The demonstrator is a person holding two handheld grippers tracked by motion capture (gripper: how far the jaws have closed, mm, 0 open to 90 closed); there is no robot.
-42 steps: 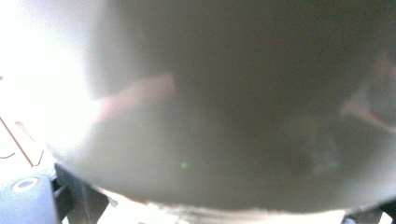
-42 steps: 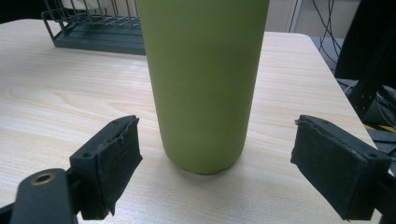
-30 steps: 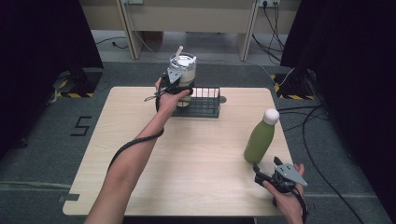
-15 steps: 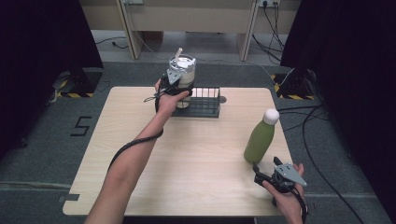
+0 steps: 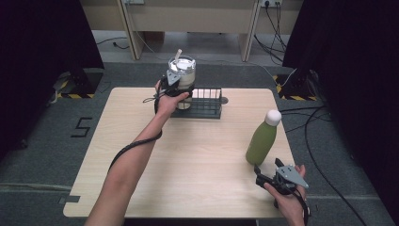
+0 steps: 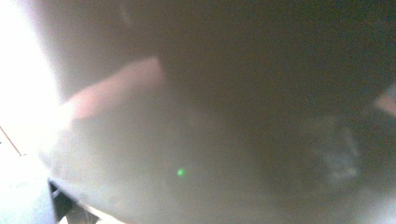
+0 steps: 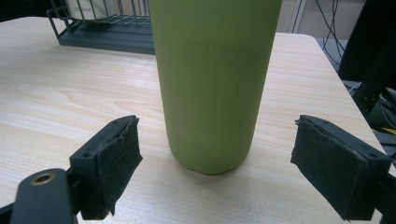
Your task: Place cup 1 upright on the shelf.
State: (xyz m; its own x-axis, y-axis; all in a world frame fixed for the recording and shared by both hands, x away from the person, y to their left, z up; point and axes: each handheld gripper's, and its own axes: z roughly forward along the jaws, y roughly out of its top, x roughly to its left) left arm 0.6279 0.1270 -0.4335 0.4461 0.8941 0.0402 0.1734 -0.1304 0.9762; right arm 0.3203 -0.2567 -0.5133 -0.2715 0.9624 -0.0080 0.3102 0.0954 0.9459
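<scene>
My right gripper [image 7: 217, 172] sits spread wide, just before the upright green bottle [image 5: 261, 141]. My left gripper [image 5: 175, 84] clasps a white cup [image 5: 182, 77] over the far black rack [image 5: 203, 101].

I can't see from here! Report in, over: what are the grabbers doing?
Left gripper at white cup in rack; grip unclear. Right gripper open, facing green bottle, not touching. Nothing between.
</scene>
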